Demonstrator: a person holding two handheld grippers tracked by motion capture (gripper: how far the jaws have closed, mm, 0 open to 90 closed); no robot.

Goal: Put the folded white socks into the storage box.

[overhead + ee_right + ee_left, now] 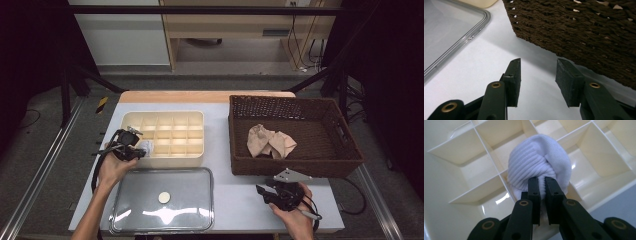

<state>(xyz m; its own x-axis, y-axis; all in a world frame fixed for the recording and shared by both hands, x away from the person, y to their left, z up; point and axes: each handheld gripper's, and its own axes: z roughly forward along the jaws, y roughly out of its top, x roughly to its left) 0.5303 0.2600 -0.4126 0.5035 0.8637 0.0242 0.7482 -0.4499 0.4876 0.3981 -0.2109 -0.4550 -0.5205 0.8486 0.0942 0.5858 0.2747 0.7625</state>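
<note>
While pinching the white sock [539,167] with the left gripper [542,182], press into the organizer [165,134] cell at 12 o'clock; right gripper [537,72] half-open, empty.

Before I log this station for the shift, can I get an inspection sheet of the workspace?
Surface: white table, bare at the middle.
Job's things: rolled white ribbed sock over cream plastic divider tray; beige socks in dark brown wicker basket.
Clutter: clear lid with round knob.
Grippers: left gripper pinching sock; right gripper open, empty.
Cables: black lead trailing right.
Surroundings: wooden desk, grey floor.
</note>
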